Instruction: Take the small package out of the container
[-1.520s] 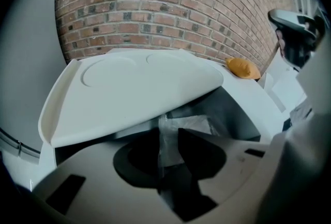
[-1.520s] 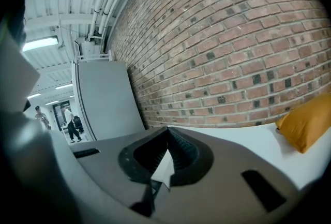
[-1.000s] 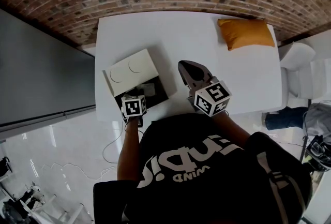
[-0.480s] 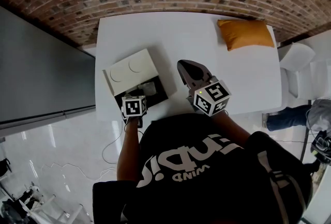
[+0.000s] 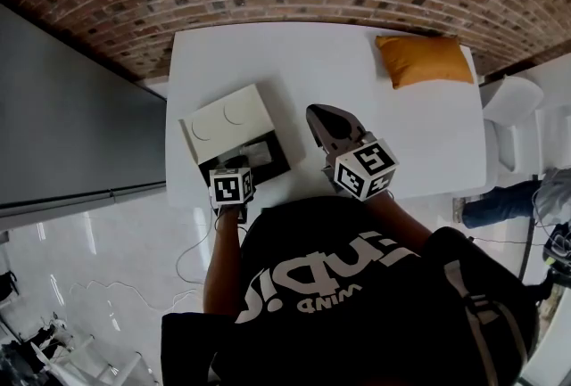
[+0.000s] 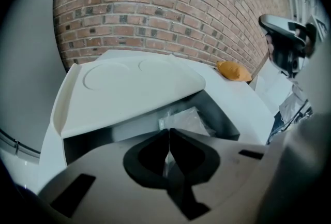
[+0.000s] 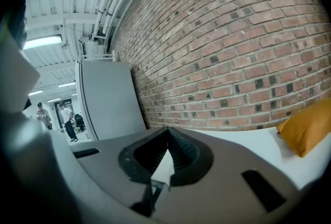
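Left gripper [image 6: 168,132] is angled down into the open black container [image 6: 223,116], and its jaws have just been closing. From its own view I see the tips pressed together on the near edge of the small package [image 6: 189,119], a thin sliver of its clear wrapper caught between them. The package lies inside the container, against the far wall, under the raised white lid [image 6: 129,88]. On my head view the container [image 5: 272,166] sits at the near left corner of the white table [image 5: 303,63], with the lid [image 5: 225,123] tipped back towards the brick wall and the left gripper [image 5: 237,167] at its near edge. Right gripper [image 5: 314,112] hangs above the table just beside the container, apart from it. Its own view shows the right gripper [image 7: 167,131] with tips together and nothing between them. An orange cushion [image 5: 424,57] lies at the table's far right corner.
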`<act>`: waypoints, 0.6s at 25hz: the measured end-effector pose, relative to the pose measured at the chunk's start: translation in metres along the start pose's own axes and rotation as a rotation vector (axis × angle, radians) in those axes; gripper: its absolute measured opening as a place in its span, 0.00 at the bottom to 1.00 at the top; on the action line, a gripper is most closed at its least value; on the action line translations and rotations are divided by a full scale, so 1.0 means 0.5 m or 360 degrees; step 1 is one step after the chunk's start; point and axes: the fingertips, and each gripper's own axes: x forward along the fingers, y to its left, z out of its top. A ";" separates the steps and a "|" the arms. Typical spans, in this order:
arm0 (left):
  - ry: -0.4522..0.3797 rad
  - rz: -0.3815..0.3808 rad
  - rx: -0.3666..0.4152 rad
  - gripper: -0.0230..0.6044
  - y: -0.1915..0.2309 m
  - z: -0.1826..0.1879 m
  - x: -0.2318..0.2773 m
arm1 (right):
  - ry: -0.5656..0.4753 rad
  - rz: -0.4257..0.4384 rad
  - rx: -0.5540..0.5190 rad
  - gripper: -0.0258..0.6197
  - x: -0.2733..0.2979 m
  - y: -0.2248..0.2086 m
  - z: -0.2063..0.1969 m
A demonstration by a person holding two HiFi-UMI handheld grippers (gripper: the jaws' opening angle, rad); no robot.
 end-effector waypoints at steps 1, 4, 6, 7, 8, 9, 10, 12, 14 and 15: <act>-0.0004 0.0002 0.0000 0.06 0.000 0.000 -0.002 | 0.0000 0.0001 0.0000 0.04 -0.001 0.000 -0.001; -0.0022 -0.0005 -0.0015 0.06 -0.002 0.000 -0.009 | 0.0003 0.0002 0.0001 0.04 -0.003 0.001 -0.005; -0.0040 -0.0018 -0.0016 0.06 -0.008 0.006 -0.021 | 0.0006 0.0001 0.0002 0.04 -0.005 0.000 -0.008; -0.0047 -0.0022 -0.0010 0.06 -0.012 0.009 -0.027 | 0.0007 0.0000 0.0003 0.04 -0.005 0.000 -0.008; -0.0058 -0.0026 -0.0003 0.06 -0.015 0.013 -0.034 | 0.0007 -0.0001 0.0003 0.04 -0.006 0.000 -0.008; -0.0074 -0.0029 0.0003 0.06 -0.019 0.020 -0.041 | 0.0006 -0.0001 0.0004 0.04 -0.006 0.000 -0.008; -0.0092 -0.0030 0.0006 0.06 -0.022 0.025 -0.048 | 0.0005 -0.0001 0.0004 0.04 -0.006 0.000 -0.007; -0.0132 -0.0039 0.0003 0.06 -0.027 0.035 -0.062 | 0.0005 -0.0001 0.0004 0.04 -0.007 0.002 -0.007; -0.0178 -0.0053 -0.0005 0.06 -0.033 0.046 -0.075 | 0.0005 0.0000 0.0005 0.04 -0.008 0.004 -0.007; -0.0197 -0.0054 -0.0004 0.06 -0.035 0.051 -0.081 | 0.0006 0.0001 0.0005 0.04 -0.009 0.005 -0.007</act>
